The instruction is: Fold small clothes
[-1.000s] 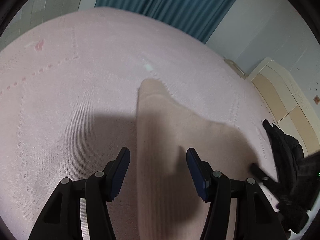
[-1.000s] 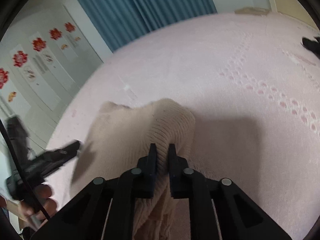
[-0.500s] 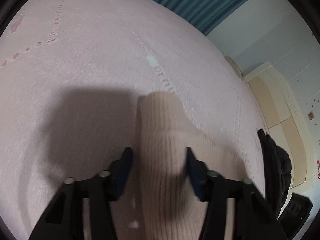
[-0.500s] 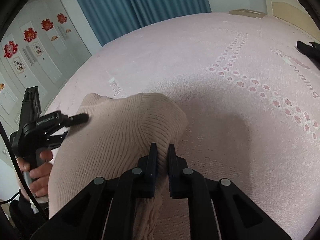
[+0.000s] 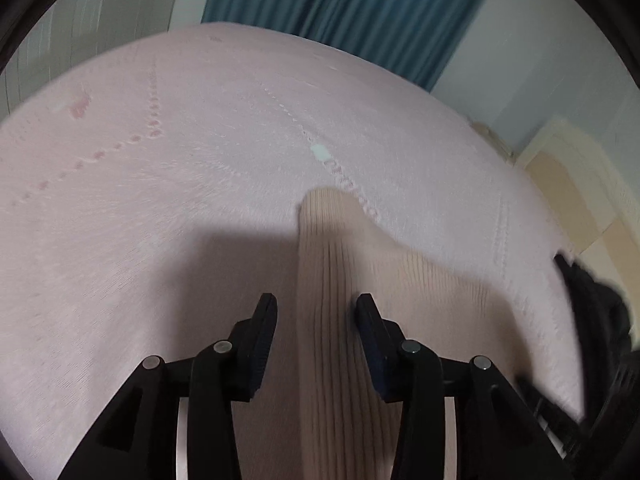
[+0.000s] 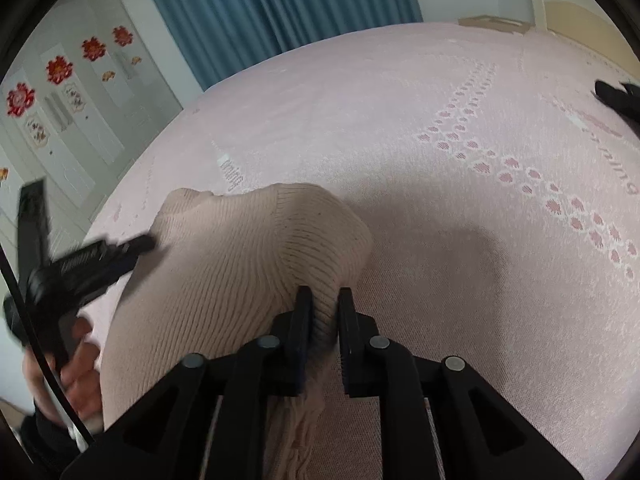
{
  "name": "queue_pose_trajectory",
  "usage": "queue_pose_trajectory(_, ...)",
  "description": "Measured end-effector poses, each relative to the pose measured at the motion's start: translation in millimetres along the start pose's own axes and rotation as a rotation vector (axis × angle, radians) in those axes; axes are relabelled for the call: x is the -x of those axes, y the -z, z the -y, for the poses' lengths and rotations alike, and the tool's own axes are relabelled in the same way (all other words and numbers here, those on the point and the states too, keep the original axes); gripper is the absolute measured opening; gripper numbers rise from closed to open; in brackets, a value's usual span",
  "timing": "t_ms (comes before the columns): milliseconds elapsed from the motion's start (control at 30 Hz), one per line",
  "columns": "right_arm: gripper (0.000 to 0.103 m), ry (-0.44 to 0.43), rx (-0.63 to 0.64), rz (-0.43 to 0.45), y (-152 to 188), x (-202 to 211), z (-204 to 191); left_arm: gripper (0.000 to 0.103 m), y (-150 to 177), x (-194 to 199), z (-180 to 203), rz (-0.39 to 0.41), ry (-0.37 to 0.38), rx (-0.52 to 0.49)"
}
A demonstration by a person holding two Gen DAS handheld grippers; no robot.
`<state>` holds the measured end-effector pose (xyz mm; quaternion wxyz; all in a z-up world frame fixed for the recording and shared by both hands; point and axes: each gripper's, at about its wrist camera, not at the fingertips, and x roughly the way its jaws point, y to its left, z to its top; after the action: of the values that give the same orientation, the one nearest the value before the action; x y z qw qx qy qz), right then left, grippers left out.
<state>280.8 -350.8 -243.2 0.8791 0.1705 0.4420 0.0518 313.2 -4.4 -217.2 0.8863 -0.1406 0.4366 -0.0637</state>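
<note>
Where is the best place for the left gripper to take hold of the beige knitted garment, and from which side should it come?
Probably the raised ribbed fold of the beige knitted garment lying between the fingers of the left gripper, whose jaws are opening. Come from above, straddling the ridge: it stands proud of the pink bedspread and is narrow enough to pinch.

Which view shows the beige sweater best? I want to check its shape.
The right wrist view: the sweater shows as a broad ribbed mound on the pink bedspread. The left wrist view shows only a blurred narrow strip.
</note>
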Motion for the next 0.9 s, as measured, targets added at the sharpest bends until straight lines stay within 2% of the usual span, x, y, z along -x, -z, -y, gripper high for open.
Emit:
queue_pose_trajectory(67, 0.018, -0.026, -0.031, -0.005, -1, -1, 5, 0.041, 17, 18, 5, 0.020, -0.055, -0.047)
queue_pose_trajectory(100, 0.018, -0.041, -0.046, -0.009, -1, -1, 8, 0.045, 28, 29, 4, 0.047, -0.070, -0.044)
queue_pose_trajectory(167, 0.018, -0.049, -0.058, -0.014, 0, -1, 8, 0.049, 41, 43, -3, 0.060, -0.069, -0.012)
queue_pose_trajectory(267, 0.018, -0.047, -0.051, -0.018, 1, -2, 5, 0.049, 57, 53, -15, 0.058, -0.024, 0.072)
queue_pose_trajectory(333, 0.012, -0.051, -0.040, -0.012, 2, -2, 3, 0.049, 56, 51, -18, 0.050, -0.005, 0.097)
queue_pose_trajectory(433, 0.010, -0.112, -0.048, 0.043, 0, 11, 4, 0.049, 48, 45, -18, 0.035, 0.014, 0.110)
queue_pose_trajectory(500, 0.010, -0.137, -0.051, 0.073, -1, 19, 5, 0.049, 48, 42, -22, 0.027, 0.055, 0.126)
queue_pose_trajectory(600, 0.010, -0.079, -0.028, 0.049, -1, 12, 1, 0.052, 50, 39, -25, 0.019, 0.084, 0.135)
queue_pose_trajectory(700, 0.015, 0.006, 0.004, 0.014, 1, 3, -4, 0.053, 51, 37, -25, 0.021, 0.093, 0.124)
queue_pose_trajectory(833, 0.025, -0.034, -0.052, 0.049, 1, 19, 2, 0.054, 51, 37, -27, 0.022, 0.087, 0.140)
queue_pose_trajectory(900, 0.026, -0.055, -0.093, 0.041, 1, 20, 9, 0.054, 51, 38, -27, 0.016, 0.107, 0.151)
